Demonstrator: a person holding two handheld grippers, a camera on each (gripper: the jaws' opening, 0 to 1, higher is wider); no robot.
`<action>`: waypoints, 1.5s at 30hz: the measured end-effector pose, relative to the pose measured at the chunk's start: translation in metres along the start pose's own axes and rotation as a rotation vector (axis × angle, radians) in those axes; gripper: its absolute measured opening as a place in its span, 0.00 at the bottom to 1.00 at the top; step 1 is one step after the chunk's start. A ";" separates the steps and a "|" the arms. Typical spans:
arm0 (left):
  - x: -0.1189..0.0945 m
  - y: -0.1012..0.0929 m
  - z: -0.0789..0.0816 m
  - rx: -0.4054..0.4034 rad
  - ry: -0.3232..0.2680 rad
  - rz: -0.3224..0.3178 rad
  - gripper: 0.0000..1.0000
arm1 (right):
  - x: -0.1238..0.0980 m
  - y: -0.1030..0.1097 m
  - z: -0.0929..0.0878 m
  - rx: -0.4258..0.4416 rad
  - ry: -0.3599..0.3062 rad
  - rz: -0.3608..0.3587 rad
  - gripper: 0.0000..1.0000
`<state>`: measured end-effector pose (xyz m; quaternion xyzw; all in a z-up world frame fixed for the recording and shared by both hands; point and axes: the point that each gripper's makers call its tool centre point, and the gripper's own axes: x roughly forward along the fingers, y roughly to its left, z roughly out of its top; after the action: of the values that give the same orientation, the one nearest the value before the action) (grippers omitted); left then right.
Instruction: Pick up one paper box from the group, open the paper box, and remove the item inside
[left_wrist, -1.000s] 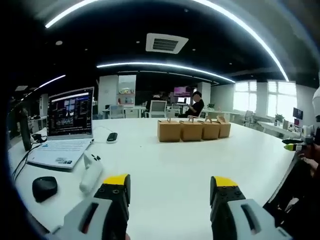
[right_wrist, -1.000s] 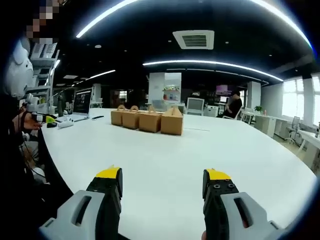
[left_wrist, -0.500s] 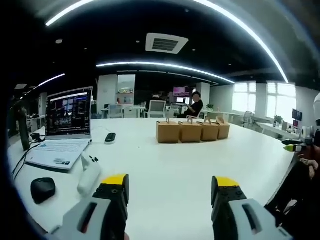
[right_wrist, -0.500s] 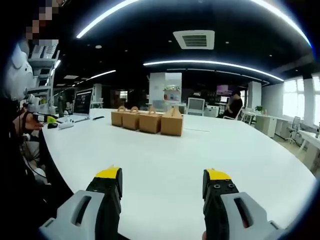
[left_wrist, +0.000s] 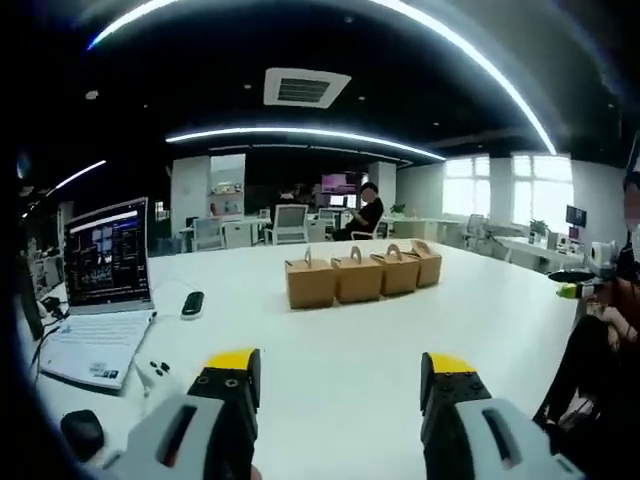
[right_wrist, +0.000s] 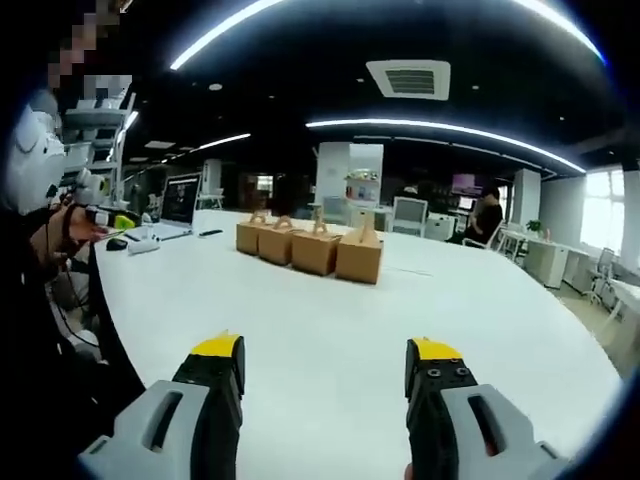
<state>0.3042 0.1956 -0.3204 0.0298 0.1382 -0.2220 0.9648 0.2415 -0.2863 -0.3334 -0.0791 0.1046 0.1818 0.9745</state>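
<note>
Both cameras have swung since a second ago; the boxes themselves sit put. Left gripper view: the row of four brown cardboard gable boxes with handles (left_wrist: 362, 273) now sits centre frame on the white round table (left_wrist: 330, 350), open laptop (left_wrist: 97, 290) at left. The left gripper (left_wrist: 338, 365) gapes wide, holding nothing. Right gripper view: the same boxes (right_wrist: 310, 247) sit left of centre, well apart from the right gripper (right_wrist: 323, 352), also wide and empty. Best bet, I'd say: go for an end box and close on its handle.
</note>
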 end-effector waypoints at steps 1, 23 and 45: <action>0.001 -0.001 0.002 0.019 0.016 -0.014 0.65 | 0.002 -0.001 0.007 -0.008 -0.003 0.011 0.64; 0.006 -0.011 0.065 0.151 0.049 -0.092 0.64 | 0.026 -0.011 0.078 -0.218 0.073 0.147 0.63; 0.008 -0.022 0.062 0.181 0.050 -0.097 0.64 | 0.029 -0.008 0.082 -0.253 0.104 0.168 0.65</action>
<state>0.3173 0.1652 -0.2630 0.1159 0.1431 -0.2793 0.9424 0.2851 -0.2677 -0.2597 -0.2015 0.1373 0.2701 0.9314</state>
